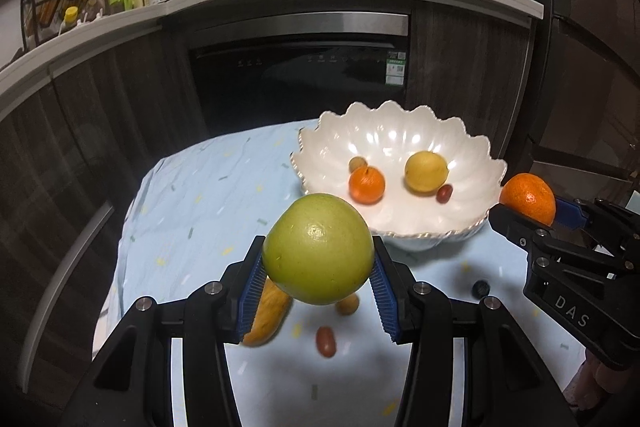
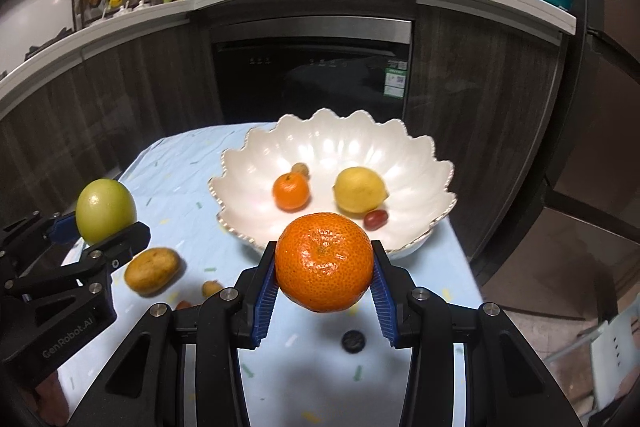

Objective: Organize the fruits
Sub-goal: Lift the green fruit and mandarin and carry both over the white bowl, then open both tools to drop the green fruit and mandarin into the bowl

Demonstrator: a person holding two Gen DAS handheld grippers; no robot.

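Observation:
My left gripper [image 1: 318, 267] is shut on a green apple [image 1: 318, 249] and holds it above the table, near the bowl's front left; the apple also shows in the right wrist view [image 2: 105, 209]. My right gripper [image 2: 324, 283] is shut on a large orange [image 2: 323, 261], held above the table in front of the bowl; the orange also shows in the left wrist view [image 1: 528, 198]. The white scalloped bowl [image 1: 336, 143] [image 2: 424, 163] holds a small mandarin [image 1: 367, 185], a yellow lemon [image 1: 426, 172], a red grape [image 1: 444, 193] and a small brownish fruit [image 1: 357, 163].
On the light blue tablecloth [image 1: 192, 211] lie a yellowish-brown fruit [image 2: 152, 270], a small tan fruit [image 1: 347, 305], a red grape [image 1: 326, 341] and a dark blueberry [image 1: 481, 287]. Dark cabinets and a dishwasher [image 1: 300, 83] stand behind the table.

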